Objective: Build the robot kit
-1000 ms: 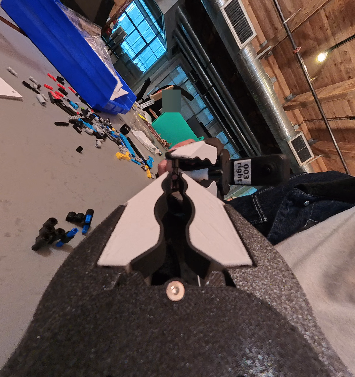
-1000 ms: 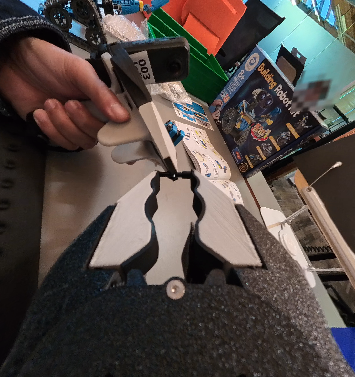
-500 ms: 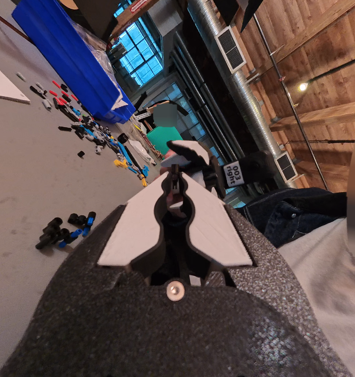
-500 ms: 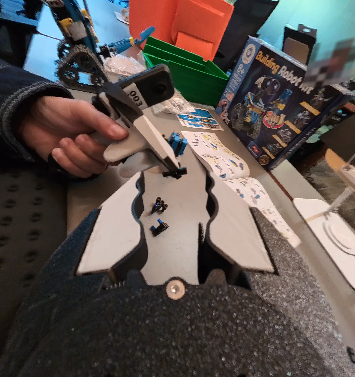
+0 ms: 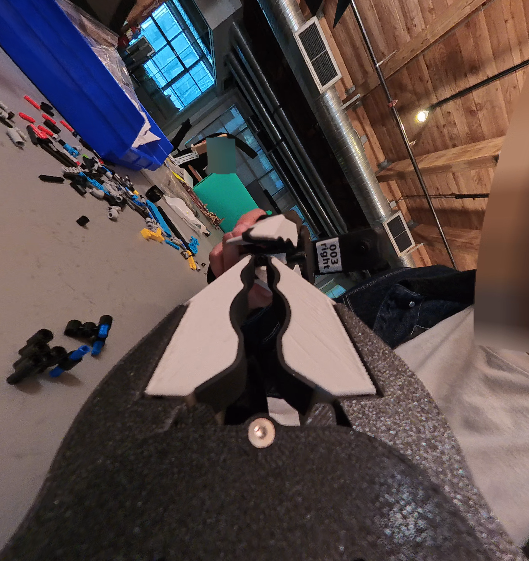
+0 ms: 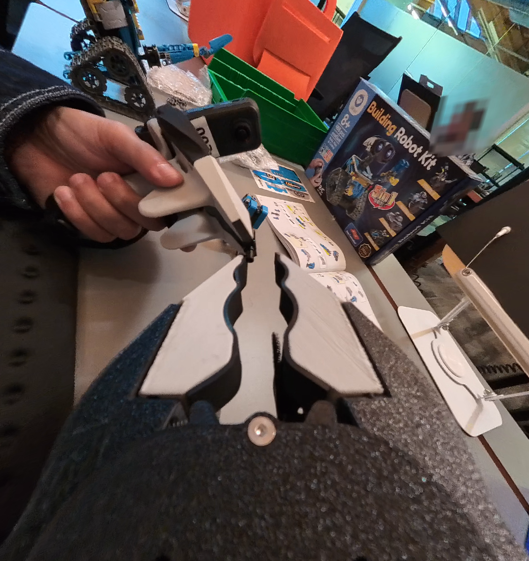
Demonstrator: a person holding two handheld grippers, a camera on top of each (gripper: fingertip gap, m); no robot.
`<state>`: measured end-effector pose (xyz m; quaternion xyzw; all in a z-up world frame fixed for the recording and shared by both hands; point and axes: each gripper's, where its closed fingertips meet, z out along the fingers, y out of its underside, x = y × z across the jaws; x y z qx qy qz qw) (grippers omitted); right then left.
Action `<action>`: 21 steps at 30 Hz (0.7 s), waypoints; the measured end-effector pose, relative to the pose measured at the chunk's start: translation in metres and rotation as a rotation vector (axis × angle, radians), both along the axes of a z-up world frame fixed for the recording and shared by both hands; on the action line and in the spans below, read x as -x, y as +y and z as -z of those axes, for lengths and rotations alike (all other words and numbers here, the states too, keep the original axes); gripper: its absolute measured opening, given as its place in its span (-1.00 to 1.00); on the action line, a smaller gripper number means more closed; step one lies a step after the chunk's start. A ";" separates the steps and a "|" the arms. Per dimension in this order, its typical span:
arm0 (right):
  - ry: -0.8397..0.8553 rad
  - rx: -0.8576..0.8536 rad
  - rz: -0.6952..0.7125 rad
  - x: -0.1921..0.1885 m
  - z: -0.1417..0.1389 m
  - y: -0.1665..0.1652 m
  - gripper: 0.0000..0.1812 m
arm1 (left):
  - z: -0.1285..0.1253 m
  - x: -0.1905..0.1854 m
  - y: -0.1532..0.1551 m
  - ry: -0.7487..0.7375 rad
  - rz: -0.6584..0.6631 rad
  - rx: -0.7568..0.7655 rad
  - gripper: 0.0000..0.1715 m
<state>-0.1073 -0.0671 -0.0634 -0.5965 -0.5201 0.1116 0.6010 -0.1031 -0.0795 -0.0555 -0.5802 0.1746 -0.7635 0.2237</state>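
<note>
The left tool [image 5: 260, 263] pinches a small black pin [image 6: 250, 254] above the grey bench [image 5: 59, 273]; the right tool [image 6: 259, 260], jaws apart, nudges it. A sideways knock could likely flick it among the loose parts [image 5: 105, 188].

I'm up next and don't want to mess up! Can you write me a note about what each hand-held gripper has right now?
Left hand-held gripper: shut on a small black plastic peg, over the grey table.
Right hand-held gripper: open, with one fingertip right beside that peg.
Joined black and blue plastic connector pieces lie on the table.
An open paper instruction booklet lies beyond both grippers.
</note>
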 end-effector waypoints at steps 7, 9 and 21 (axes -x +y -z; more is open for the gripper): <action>-0.043 -0.057 -0.070 0.003 0.002 -0.011 -0.97 | 0.002 -0.001 -0.007 0.069 0.009 -0.102 -0.93; -0.115 -0.068 -0.097 0.001 0.010 -0.013 -0.97 | 0.010 -0.002 -0.009 0.158 0.011 -0.179 -0.93; -0.261 0.288 0.113 -0.076 0.064 0.041 -0.77 | 0.040 -0.001 -0.008 0.513 -0.110 -0.618 -0.92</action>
